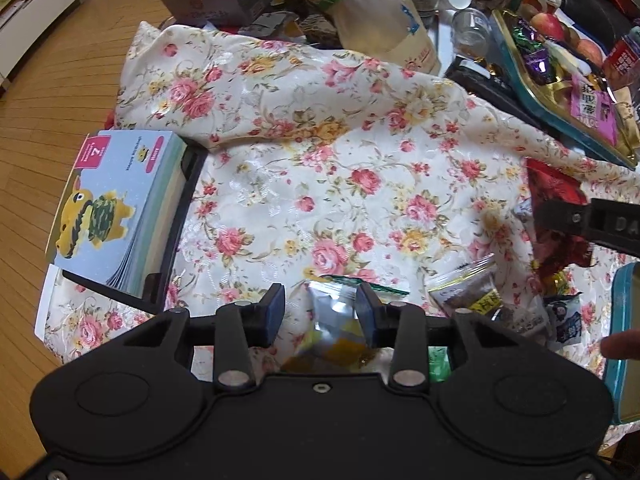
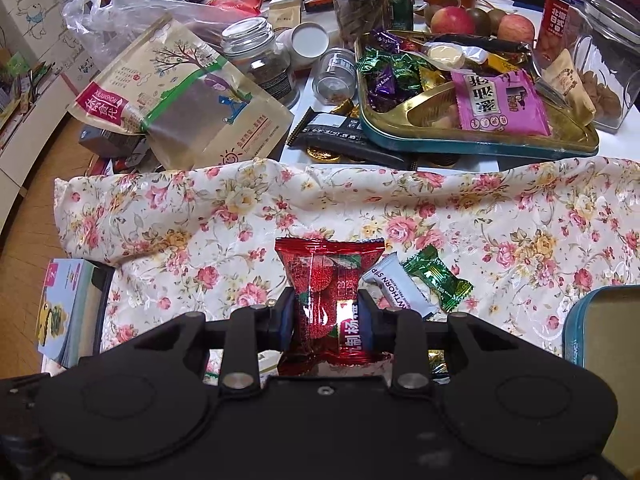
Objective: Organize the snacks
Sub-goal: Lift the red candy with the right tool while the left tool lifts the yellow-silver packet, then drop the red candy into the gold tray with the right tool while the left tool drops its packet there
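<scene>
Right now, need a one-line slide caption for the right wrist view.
Right gripper clamps a red snack packet above the floral cloth, gold candy tray behind.

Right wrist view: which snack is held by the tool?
The red packet, clamped in the right tool; the white bar and green candy lie free.

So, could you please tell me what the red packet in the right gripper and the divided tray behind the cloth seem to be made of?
The red snack packet looks like glossy plastic film: it shows sharp glare and crinkled, crimped ends. The divided tray seems to be metal tin, with a shiny gold inside that mirrors the sweets and a teal painted wall. The right gripper pinches the packet.
</scene>
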`<state>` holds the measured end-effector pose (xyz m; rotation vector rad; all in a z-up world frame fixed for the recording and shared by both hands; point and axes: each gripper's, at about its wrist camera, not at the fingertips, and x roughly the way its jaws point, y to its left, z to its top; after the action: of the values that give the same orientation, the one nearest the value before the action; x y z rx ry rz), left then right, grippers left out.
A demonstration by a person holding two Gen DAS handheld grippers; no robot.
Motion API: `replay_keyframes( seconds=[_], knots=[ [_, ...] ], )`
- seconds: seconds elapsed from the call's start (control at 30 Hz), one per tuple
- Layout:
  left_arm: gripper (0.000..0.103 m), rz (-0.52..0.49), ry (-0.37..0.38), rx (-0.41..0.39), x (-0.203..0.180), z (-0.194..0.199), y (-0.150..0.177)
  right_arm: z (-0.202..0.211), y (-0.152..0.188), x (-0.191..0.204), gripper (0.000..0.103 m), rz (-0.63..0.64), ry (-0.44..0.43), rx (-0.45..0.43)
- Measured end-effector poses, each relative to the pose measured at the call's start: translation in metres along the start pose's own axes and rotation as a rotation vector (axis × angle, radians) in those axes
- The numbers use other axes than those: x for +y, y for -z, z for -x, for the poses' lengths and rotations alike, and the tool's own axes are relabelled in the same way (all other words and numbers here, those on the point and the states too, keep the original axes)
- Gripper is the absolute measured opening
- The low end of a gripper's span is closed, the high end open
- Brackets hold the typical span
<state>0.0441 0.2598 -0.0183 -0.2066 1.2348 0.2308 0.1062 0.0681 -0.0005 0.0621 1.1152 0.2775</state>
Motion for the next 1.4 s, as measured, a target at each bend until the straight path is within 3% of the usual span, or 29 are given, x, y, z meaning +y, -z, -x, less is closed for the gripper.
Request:
replay_keyframes(
  seconds=[0.27, 0.33, 0.5, 0.57, 0.63, 0.77, 0.9, 1.0, 1.4],
  knots=[
    [0.052, -0.072, 0.018, 0.011, -0.013, -0.008, 0.018, 0.005, 0.0, -0.002, 0.033, 0.006, -0.018, 0.001],
    [0.059, -0.09, 0.018, 0.005, -0.016, -0.008, 0.021, 0.006, 0.0, -0.003, 0.033, 0.007, -0.017, 0.004],
    [0.061, -0.136, -0.033, 0.019, -0.023, -0.02, 0.023, 0.007, 0.0, -0.005, 0.033, 0.002, -0.02, 0.006],
    [0.059, -0.123, -0.041, 0.026, -0.022, -0.024, 0.023, 0.008, 0.001, -0.004, 0.033, 0.005, -0.023, 0.005],
    [0.049, -0.106, -0.012, 0.018, -0.02, -0.023, 0.022, 0.009, 0.002, -0.003, 0.033, 0.013, -0.024, 0.006],
    [0.047, -0.078, -0.054, -0.013, -0.028, -0.012, 0.018, 0.011, 0.003, -0.006, 0.033, 0.016, -0.023, 0.007],
    [0.047, -0.089, -0.067, -0.081, -0.049, 0.013, 0.011, 0.02, 0.002, -0.017, 0.033, -0.002, -0.014, -0.01],
    [0.047, -0.092, -0.017, -0.104, -0.068, 0.03, 0.005, 0.029, -0.001, -0.032, 0.033, -0.035, -0.004, -0.029],
    [0.047, -0.205, 0.114, -0.114, -0.194, 0.063, 0.014, 0.084, 0.003, -0.137, 0.033, -0.192, 0.12, -0.122]
  ],
)
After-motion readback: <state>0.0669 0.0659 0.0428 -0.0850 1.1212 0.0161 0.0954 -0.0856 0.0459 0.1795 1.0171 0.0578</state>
